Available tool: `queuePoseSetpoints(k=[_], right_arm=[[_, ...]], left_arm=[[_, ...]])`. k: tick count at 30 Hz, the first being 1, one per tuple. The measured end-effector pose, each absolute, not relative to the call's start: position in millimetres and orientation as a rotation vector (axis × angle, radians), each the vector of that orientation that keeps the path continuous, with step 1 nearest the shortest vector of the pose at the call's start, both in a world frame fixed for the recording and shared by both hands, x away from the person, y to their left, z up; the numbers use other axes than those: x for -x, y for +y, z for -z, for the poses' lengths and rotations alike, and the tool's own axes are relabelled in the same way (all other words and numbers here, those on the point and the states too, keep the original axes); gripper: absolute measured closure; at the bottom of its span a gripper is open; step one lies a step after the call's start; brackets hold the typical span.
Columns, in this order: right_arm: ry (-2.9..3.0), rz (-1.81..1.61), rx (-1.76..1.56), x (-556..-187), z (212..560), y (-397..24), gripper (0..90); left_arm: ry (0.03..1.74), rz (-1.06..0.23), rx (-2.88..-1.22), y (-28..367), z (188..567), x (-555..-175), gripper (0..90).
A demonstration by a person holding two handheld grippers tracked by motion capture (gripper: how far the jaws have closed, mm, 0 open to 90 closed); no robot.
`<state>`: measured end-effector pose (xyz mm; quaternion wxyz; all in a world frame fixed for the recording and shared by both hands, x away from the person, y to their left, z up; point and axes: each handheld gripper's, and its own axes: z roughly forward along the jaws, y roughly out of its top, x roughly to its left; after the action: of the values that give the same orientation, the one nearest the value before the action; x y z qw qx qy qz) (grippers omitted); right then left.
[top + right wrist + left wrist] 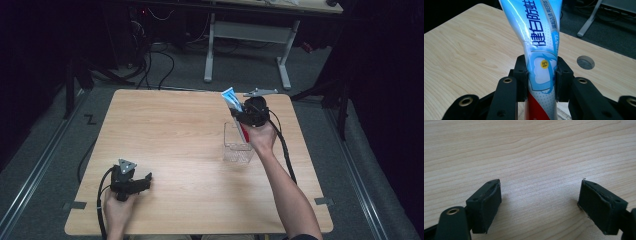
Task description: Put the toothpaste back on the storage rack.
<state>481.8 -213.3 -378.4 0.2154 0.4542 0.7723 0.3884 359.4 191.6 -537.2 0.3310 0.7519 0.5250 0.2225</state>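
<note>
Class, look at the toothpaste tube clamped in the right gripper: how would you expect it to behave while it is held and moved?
The toothpaste tube looks soft: it narrows where the right gripper pinches it, so it probably dents. Its glossy skin may slip. Held above the clear box, its long free end would likely sway.

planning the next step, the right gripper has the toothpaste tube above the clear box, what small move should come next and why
Probably lower the right gripper straight down. Its jaws clamp the toothpaste tube, which in the high view hangs over the clear box, red end low, so easing it in before letting go seems safest.
</note>
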Motion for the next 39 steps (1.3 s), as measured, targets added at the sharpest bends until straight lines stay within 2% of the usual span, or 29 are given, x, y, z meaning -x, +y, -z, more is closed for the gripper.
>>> queuePoseSetpoints(k=[39], right_arm=[[2.199,-1.025,-1.248,-476,404,-210,67.8]], left_arm=[[1.372,-0.580,-1.965,191,537,-359,18.6]])
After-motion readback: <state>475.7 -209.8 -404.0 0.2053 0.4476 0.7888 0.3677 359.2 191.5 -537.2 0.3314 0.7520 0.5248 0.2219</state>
